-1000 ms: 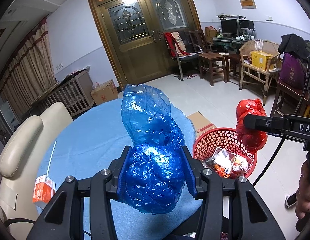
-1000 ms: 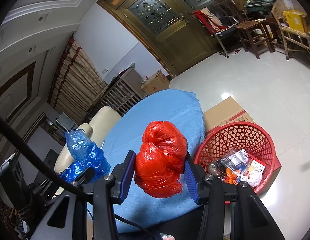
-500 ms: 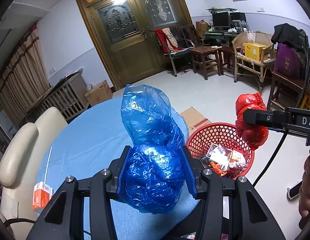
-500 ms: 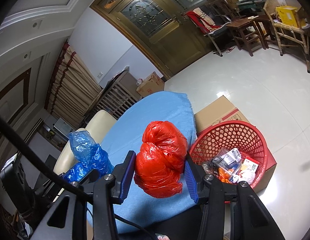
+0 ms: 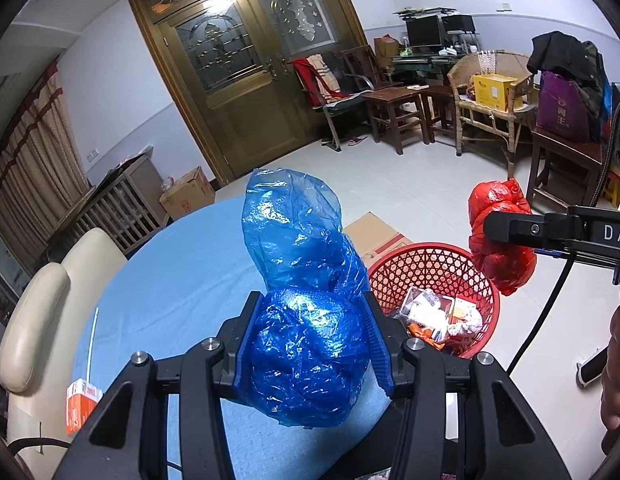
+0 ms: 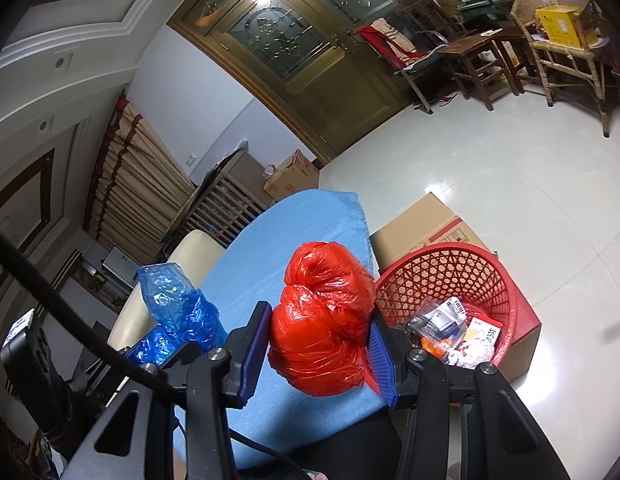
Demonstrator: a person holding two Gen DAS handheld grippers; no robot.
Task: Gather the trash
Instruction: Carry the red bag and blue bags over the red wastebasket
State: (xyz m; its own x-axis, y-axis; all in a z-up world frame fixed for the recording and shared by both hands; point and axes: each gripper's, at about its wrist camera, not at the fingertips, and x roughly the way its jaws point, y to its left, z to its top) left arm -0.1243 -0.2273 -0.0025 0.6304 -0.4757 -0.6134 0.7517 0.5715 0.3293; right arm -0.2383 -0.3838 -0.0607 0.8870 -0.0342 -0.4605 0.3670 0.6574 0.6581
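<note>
My left gripper (image 5: 310,344) is shut on a crumpled blue plastic bag (image 5: 302,320), held above the blue-clothed table (image 5: 170,280). The bag's loose top rises above the pads. My right gripper (image 6: 318,340) is shut on a bunched red plastic bag (image 6: 322,316), which in the left wrist view hangs as a red bag (image 5: 498,240) just past the right rim of the red mesh basket (image 5: 430,264). The basket (image 6: 470,276) stands on the floor beside the table and holds several wrappers and packets. The blue bag (image 6: 178,308) also shows at the left of the right wrist view.
A small orange carton with a straw (image 5: 80,404) lies on the table's near left. A cream chair (image 5: 50,300) stands at the left. A flat cardboard box (image 6: 426,224) lies behind the basket. Wooden chairs, a wicker chair (image 5: 494,116) and brown doors line the far room. A hand (image 5: 618,380) shows at right.
Both grippers have drifted a little toward the basket side, with the bags still held. The basket has slid leftward in the left wrist view.
</note>
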